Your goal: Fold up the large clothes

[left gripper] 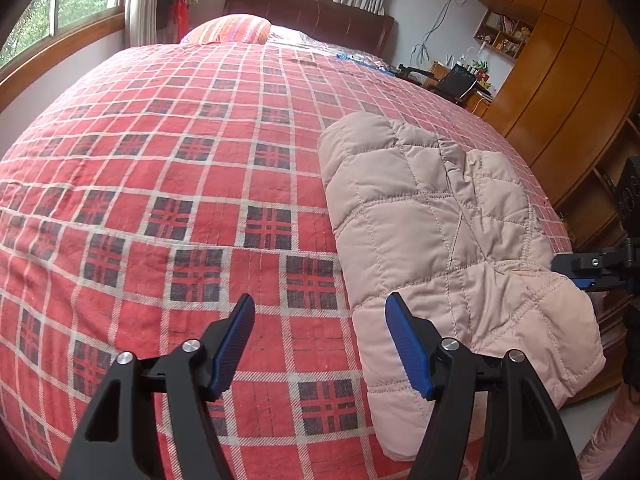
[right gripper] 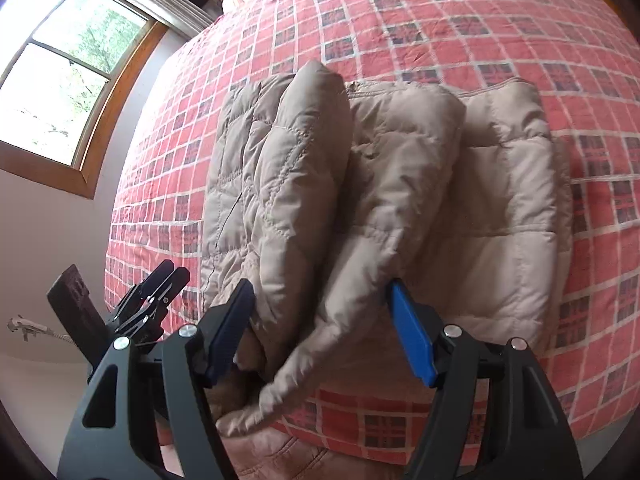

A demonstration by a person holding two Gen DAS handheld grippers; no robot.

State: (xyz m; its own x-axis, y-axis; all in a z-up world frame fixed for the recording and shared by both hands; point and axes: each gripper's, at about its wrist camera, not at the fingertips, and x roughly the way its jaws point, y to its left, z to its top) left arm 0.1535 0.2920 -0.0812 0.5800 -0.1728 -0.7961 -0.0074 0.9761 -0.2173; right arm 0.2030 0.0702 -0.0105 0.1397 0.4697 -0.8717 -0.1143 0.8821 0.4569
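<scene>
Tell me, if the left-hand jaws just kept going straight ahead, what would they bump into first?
Probably the red plaid bedspread. The left gripper is open, with only bedspread showing between its jaws; the folded beige quilted jacket lies just to the right of that line. Depth is unclear, so the right jaw might brush the jacket's edge.

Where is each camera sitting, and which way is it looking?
Left wrist: sits on the open left gripper, looks up the plaid bed toward the headboard; the right gripper shows at the edge.
Right wrist: sits on the open right gripper at the bed's edge, looks across the padded jacket toward a window; the left gripper shows beside it.
Both see the jacket and bed.
</scene>
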